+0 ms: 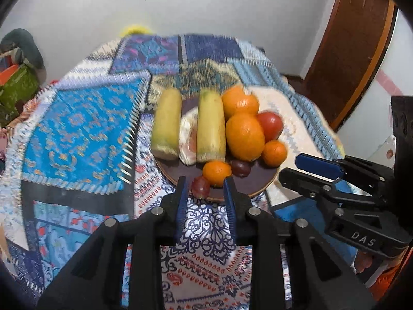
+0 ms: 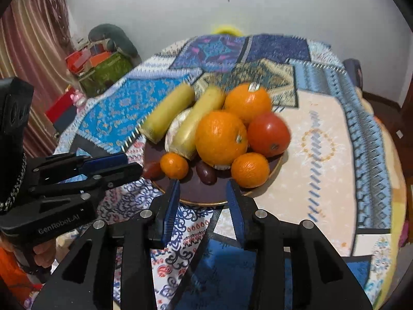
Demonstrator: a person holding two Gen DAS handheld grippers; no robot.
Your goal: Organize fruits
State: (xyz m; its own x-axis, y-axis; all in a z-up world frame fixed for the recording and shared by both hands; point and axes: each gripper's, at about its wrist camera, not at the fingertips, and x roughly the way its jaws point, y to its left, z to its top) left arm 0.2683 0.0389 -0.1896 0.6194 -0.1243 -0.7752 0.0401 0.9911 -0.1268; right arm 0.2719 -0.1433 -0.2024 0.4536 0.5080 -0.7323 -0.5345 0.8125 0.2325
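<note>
A dark brown plate [image 1: 250,190] [image 2: 204,196] on the patterned tablecloth holds a heap of fruit. Two yellow-green bananas [image 1: 166,124] [image 2: 169,112] lie at its left, with a pale wrapped piece [image 1: 187,139] between them. Two big oranges [image 1: 244,137] [image 2: 220,138], a red tomato [image 1: 271,122] [image 2: 268,134], two small mandarins [image 1: 216,173] [image 2: 249,170] and two dark red grapes [image 1: 200,187] [image 2: 205,173] fill the rest. My left gripper [image 1: 205,180] [image 2: 134,164] hovers open at the plate's near rim, nothing between its blue pads. My right gripper [image 2: 204,183] [image 1: 289,169] is open too, just short of the rim.
The round table [image 2: 322,142] is draped in a blue patchwork cloth, with bare cloth left and right of the plate. A green basket of clutter [image 2: 108,72] stands by the wall at the left, beside a striped curtain [image 2: 31,38]. A wooden door [image 1: 353,51] is at the right.
</note>
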